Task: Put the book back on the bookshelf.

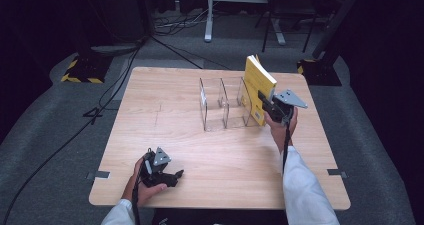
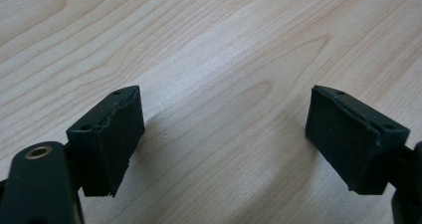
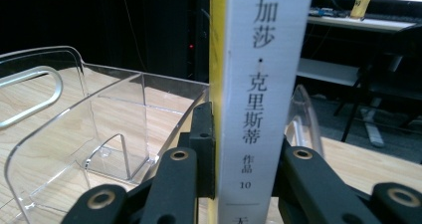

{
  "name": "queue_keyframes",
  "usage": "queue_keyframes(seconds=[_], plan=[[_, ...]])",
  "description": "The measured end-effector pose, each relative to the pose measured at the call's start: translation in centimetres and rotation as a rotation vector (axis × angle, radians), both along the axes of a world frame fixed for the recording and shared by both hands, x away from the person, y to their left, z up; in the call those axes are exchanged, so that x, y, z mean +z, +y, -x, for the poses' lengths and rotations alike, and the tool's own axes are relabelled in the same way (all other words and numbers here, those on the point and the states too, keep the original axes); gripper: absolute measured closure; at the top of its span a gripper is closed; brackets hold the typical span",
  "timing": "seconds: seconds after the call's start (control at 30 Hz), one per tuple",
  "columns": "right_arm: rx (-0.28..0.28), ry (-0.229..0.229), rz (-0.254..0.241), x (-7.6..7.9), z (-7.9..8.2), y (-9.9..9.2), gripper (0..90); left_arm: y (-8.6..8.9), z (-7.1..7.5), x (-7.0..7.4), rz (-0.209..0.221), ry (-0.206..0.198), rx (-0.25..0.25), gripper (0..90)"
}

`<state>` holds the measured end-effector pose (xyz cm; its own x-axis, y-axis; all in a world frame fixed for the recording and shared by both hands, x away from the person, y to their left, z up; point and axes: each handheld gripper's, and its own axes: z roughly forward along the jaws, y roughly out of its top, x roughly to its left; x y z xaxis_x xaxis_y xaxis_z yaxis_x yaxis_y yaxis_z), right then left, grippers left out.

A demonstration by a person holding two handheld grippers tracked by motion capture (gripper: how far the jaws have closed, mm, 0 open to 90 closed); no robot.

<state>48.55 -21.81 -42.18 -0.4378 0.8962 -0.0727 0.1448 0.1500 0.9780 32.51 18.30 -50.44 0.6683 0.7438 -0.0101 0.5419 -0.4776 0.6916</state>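
Note:
A yellow book [image 1: 258, 86] with a white spine [image 3: 256, 94] stands upright at the right end of a clear plastic rack [image 1: 223, 104] with divider walls. My right gripper [image 1: 270, 106] is shut on the book, its black jaws pressing both covers low down. In the right gripper view the rack [image 3: 89, 129] lies just left of the book, with its compartments bare. My left gripper [image 1: 174, 176] rests low at the table's near left edge. Its jaws stand wide apart over bare wood, with nothing between the pads [image 2: 117, 134].
The wooden table [image 1: 185, 135] stands on a grey floor. Cables and black stands with yellow-striped bases [image 1: 82, 70] lie beyond its far edge. A white desk frame [image 1: 235, 5] and a chair stand farther back.

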Motion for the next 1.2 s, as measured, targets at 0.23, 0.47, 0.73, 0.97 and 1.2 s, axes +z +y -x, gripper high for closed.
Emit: queue_keyframes(seconds=[0.23, 0.47, 0.73, 0.97, 1.2], plan=[[0.009, 0.013, -0.002, -0.7, -0.1, -0.2, 75.5, 0.0, 0.0, 0.0, -0.002, 0.000, -0.001, 16.1], [0.020, 0.037, 0.027, -0.8, 0.2, -0.8, 74.5, 0.0, 0.0, 0.0, -0.001, 0.001, -0.001, 16.0], [0.008, 0.059, 0.071, -0.1, 0.7, -1.4, 72.1, 0.0, 0.0, 0.0, -0.001, 0.001, -0.001, 16.0], [0.019, 0.068, 0.103, 1.2, 1.8, -2.0, 70.8, 0.0, 0.0, 0.0, -0.001, 0.001, -0.002, 16.0], [0.036, 0.092, 0.147, 2.2, 2.5, -2.7, 69.8, 0.0, 0.0, 0.0, 0.005, 0.002, 0.002, 16.0]])
